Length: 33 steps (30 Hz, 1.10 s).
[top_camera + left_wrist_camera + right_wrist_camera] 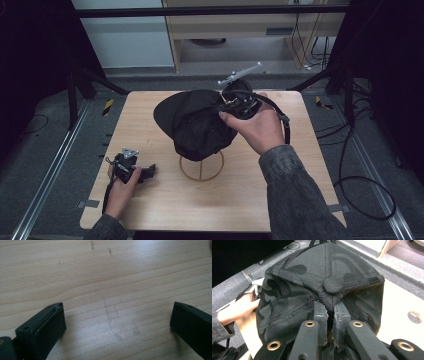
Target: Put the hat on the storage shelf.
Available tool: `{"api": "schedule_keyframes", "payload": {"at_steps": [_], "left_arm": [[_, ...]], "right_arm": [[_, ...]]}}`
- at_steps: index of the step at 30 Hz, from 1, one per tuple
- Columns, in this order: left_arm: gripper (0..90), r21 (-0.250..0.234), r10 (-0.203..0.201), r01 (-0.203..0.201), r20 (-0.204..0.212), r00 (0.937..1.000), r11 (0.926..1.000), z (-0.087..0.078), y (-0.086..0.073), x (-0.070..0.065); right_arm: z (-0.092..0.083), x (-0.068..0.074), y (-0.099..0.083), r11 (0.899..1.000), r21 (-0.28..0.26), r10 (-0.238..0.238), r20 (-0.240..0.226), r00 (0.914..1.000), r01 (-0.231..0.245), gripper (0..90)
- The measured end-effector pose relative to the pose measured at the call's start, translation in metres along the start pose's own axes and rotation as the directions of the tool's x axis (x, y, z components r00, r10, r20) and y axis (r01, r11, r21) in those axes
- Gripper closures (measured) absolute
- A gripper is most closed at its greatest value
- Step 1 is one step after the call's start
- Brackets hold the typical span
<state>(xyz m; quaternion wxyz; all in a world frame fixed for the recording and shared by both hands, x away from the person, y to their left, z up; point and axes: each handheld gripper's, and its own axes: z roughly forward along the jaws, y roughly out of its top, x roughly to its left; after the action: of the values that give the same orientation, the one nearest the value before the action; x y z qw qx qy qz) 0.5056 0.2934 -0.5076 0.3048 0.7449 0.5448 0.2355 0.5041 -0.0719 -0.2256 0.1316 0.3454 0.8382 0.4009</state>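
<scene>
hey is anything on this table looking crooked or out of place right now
Yes. The black cap sits lopsided on the wooden ring stand, slumped to one side with its brim toward the far left. The right tongs are shut on a fold of fabric by the crown button, bunching it. The left tongs rest open on the table.

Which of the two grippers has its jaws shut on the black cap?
The right gripper, pinching the cap near its top button. The left gripper rests on the table, jaws wide apart and empty.
</scene>
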Motion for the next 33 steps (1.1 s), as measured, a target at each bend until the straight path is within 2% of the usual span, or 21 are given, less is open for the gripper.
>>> {"api": "schedule_keyframes", "payload": {"at_steps": [11, 19, 25, 33], "left_arm": [[0.0, 0.000, -0.001, 0.001, 0.000, 1.0000, 1.0000, 0.000, 0.000, 0.000], [0.0, 0.000, -0.001, 0.001, 0.000, 1.0000, 1.0000, 0.000, 0.000, 0.000], [0.0, 0.000, -0.001, 0.001, 0.000, 1.0000, 1.0000, 0.000, 0.000, 0.000], [0.0, -0.001, -0.002, 0.002, 0.000, 1.0000, 1.0000, 0.000, 0.000, 0.000]], "right_arm": [[0.001, 0.001, -0.004, 1.000, 0.015, 0.002, -0.004, 1.0000, -0.002, 83.6], [0.011, 0.001, -0.011, 1.000, 0.028, 0.004, -0.009, 0.9999, -0.004, 83.5], [0.017, 0.004, -0.013, 0.999, 0.031, -0.009, 0.000, 1.0000, 0.009, 83.2], [0.030, 0.012, -0.013, 0.997, 0.061, -0.043, 0.027, 0.9987, 0.041, 82.6]]}}
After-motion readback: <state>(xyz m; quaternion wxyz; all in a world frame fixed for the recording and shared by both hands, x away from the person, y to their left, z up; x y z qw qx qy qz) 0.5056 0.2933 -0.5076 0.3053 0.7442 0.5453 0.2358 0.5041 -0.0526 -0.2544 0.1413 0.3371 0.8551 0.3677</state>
